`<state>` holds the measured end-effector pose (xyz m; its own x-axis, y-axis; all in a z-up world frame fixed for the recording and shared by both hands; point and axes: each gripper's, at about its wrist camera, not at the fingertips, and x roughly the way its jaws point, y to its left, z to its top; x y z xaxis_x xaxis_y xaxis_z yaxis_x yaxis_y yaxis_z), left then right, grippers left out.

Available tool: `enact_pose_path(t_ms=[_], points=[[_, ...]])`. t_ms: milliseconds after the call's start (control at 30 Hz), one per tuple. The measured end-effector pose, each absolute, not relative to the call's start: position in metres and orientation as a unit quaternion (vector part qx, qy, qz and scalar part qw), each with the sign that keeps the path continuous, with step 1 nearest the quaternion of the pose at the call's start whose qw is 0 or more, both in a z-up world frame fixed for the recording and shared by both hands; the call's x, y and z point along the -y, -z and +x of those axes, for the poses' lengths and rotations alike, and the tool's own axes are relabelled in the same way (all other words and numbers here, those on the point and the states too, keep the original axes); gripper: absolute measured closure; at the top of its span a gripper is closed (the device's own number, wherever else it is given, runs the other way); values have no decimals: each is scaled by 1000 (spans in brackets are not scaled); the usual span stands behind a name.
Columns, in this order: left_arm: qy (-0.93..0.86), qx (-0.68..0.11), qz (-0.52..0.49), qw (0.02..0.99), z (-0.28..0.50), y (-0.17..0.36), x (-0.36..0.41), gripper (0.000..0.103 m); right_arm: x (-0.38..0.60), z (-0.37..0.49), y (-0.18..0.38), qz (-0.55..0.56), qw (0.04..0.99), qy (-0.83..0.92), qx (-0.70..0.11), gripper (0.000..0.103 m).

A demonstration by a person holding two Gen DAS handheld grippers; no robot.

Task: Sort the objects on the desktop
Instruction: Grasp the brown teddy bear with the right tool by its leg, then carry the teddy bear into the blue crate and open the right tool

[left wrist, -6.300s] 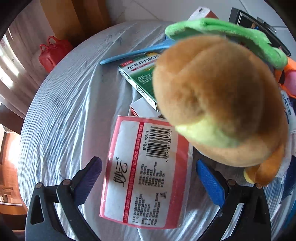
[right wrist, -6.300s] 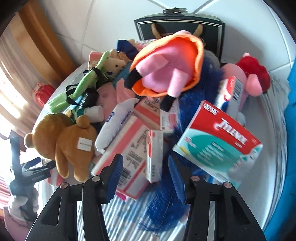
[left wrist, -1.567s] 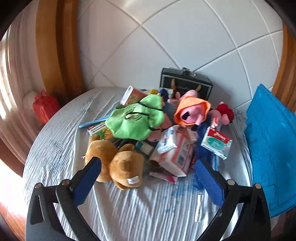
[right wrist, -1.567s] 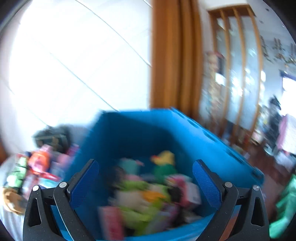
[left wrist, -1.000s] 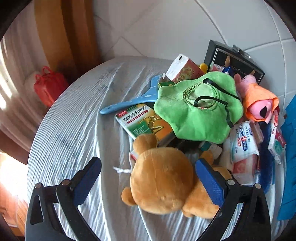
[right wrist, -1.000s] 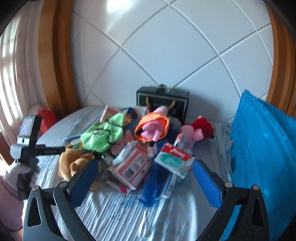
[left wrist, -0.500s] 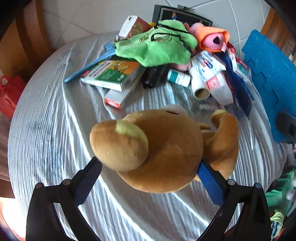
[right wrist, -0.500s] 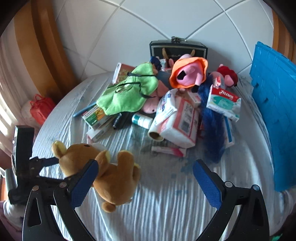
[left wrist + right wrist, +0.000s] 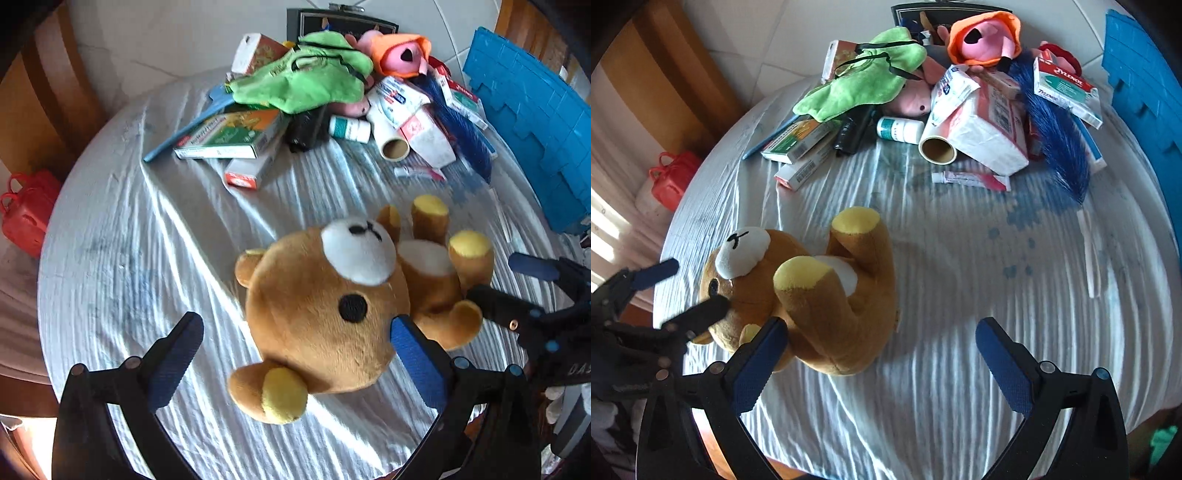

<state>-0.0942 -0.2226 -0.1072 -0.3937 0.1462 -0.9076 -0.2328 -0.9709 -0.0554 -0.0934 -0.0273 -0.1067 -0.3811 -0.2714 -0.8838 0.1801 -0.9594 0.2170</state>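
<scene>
A brown teddy bear (image 9: 343,306) lies on its back on the round grey-clothed table (image 9: 129,240), near the front edge; it also shows in the right wrist view (image 9: 820,295). My left gripper (image 9: 295,354) is open with its jaws wide, the bear's head between the fingers and resting against the right pad. My right gripper (image 9: 879,358) is open; its left finger sits against the bear's leg. The right gripper shows in the left wrist view (image 9: 517,284) beside the bear's feet. A pile of boxes, soft toys and tubes (image 9: 960,92) lies at the far side.
A blue crate (image 9: 535,122) stands at the table's right edge. A green cloth (image 9: 303,81), an orange-and-pink plush (image 9: 402,55), a tissue pack (image 9: 986,125), a Tylenol box (image 9: 1067,92) and a blue feather duster (image 9: 1060,147) lie in the pile. A red bag (image 9: 22,214) sits beyond the left edge.
The bear has turned from face-down to face-up and now lies on the cloth. My right gripper has come in close beside the bear's legs.
</scene>
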Motion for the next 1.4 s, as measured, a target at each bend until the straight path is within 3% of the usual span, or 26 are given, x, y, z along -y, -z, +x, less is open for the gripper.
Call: enact_pose_path(t_ms=[300,333,400,467,600,1067,1400], points=[[-831,-60,-541,118,-89,136,205,0,44,-101,110,537,150,828,59,2],[-828,-57,-544,120,-90,139,205,1,47,-101,114,538,149,828,55,6],[-825,-48,-549,125,-91,144,204,6,52,-100,123,545,145,824,47,41],[-832,-52,-539,124,-88,140,202,10,52,-97,125,546,164,818,67,53],[-848,-55,-513,124,-84,124,200,13,62,-89,102,517,162,840,13,71],[-904,-43,-398,153,-97,24,169,13,32,-93,-3,403,156,902,-15,72],[-924,-53,-319,206,-130,-58,56,13,-65,-109,-88,326,106,939,-25,72]])
